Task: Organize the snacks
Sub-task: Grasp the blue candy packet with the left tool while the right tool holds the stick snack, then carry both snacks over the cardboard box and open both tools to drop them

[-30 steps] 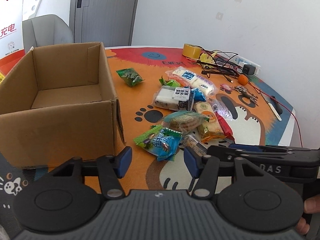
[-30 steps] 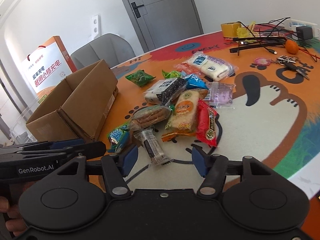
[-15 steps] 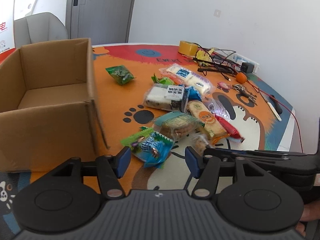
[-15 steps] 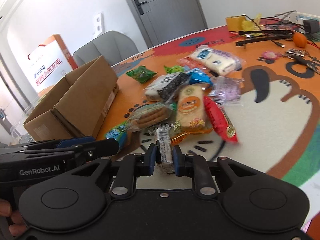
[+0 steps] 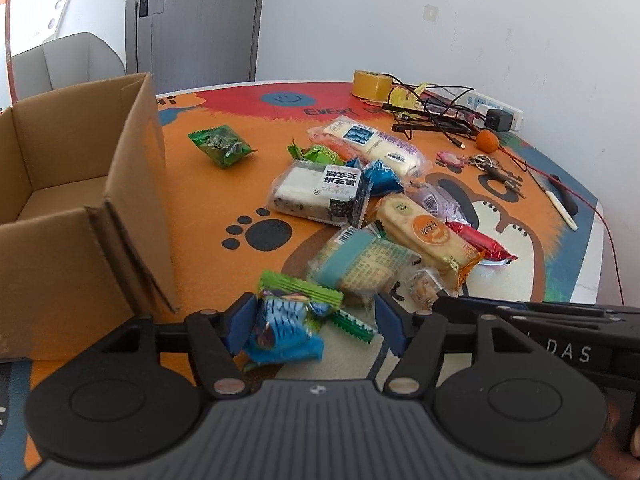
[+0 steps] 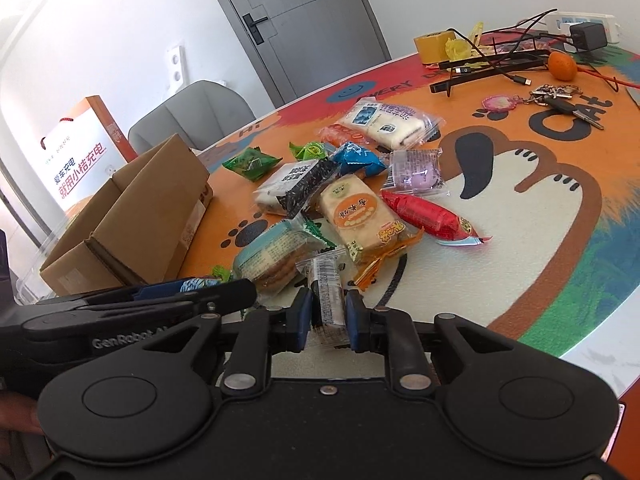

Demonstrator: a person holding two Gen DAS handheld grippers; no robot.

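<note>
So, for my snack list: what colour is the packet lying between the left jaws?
Blue with green crimped ends; left wrist view shows it best.

White walls (image 5: 400,20), a grey door (image 5: 196,20), and a grey chair (image 5: 68,60).

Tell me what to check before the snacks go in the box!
1. Right gripper shut on the clear snack packet: ok.
2. Left gripper gripping the blue-green snack bag: not ok; the bag sits between the jaws, which are opening.
3. Cardboard box open on top: ok.
4. Room inside the box: ok, the part of its floor in view is bare.
5. Clear packet lifted off the table: cannot tell.
</note>
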